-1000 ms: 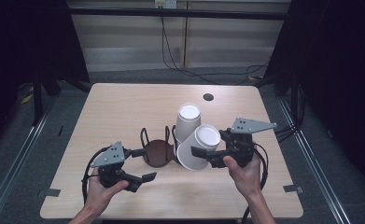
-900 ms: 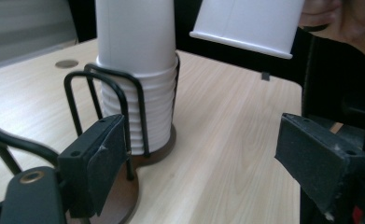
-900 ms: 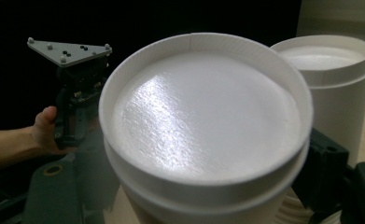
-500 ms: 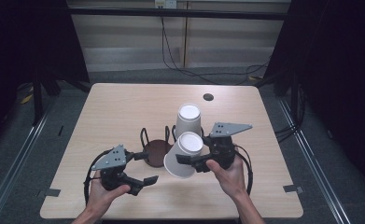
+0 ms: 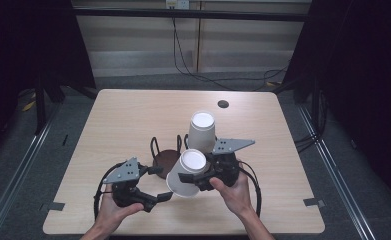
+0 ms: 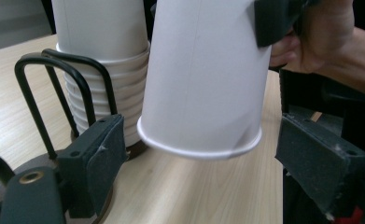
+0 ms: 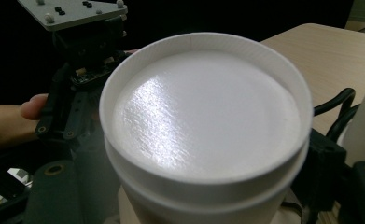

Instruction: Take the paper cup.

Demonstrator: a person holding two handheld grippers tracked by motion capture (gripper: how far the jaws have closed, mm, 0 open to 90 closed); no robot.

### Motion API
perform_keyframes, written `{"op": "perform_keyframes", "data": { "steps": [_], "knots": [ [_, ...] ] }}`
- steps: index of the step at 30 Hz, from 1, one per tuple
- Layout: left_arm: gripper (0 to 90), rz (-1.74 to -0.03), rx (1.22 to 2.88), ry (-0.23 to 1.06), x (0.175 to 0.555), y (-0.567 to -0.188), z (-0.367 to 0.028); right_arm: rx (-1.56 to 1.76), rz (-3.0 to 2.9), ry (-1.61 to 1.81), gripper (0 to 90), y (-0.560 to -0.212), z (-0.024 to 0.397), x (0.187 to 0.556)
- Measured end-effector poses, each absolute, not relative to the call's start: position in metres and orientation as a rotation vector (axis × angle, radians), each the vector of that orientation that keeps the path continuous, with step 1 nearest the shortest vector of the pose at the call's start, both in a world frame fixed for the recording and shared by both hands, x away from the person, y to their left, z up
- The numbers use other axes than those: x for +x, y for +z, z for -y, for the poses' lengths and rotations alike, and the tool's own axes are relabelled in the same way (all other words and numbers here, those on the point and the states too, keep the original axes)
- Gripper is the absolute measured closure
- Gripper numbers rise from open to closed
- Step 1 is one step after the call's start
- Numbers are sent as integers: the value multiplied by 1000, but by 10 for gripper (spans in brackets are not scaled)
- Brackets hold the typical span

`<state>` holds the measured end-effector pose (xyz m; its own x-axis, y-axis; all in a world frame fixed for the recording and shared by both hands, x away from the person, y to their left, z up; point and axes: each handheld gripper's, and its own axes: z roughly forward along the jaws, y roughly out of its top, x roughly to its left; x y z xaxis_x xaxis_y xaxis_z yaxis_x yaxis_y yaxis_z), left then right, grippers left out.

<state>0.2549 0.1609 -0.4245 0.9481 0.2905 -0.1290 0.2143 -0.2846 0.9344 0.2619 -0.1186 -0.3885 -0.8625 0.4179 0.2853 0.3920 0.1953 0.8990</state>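
My right gripper [image 5: 192,178] is shut on an upside-down white paper cup [image 5: 185,172], tilted and held just above the table. In the right gripper view the cup's base [image 7: 203,116] sits close to the camera, with a black jaw on each side of its wall. A black wire cup holder on a brown base [image 5: 166,157] stands at mid table, and a stack of upturned white cups [image 5: 202,131] sits in it. My left gripper [image 5: 159,183] is open at the holder's near side. The held cup's rim [image 6: 199,148] hangs between its jaws, touching neither pad [image 6: 101,156].
The light wooden table [image 5: 118,120] has a small dark round hole [image 5: 223,104] near its far right edge. Dark floor and metal rails surround the table. Cables trail from both grippers toward the table's near edge.
The right gripper has carried the cup leftward and down, from beside the stack to in front of the holder, close to the left gripper. The left hand has stayed put.
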Motion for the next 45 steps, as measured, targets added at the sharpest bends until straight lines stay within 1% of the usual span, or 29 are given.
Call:
{"op": "perform_keyframes", "data": {
  "steps": [3,10,14,26,32,37,45],
  "knots": [
    [159,-383,1865,71,257,-426,-157,807,-2419,1819,242,-388,115,261],
    [151,-347,1892,35,258,-430,-149,777,-2431,1817,246,-390,107,258],
    [94,-343,1906,31,258,-433,-143,765,-2450,1824,247,-389,105,258],
    [77,-335,1897,-3,256,-437,-137,751,-2471,1841,247,-389,97,255],
    [89,-334,1911,-27,257,-440,-134,760,-2469,1853,246,-391,93,254],
    [150,-318,1906,-20,255,-437,-137,751,-2470,1848,242,-390,91,252],
    [178,-326,1927,-24,255,-437,-139,769,-2473,1875,208,-393,91,254]
  ]
}}
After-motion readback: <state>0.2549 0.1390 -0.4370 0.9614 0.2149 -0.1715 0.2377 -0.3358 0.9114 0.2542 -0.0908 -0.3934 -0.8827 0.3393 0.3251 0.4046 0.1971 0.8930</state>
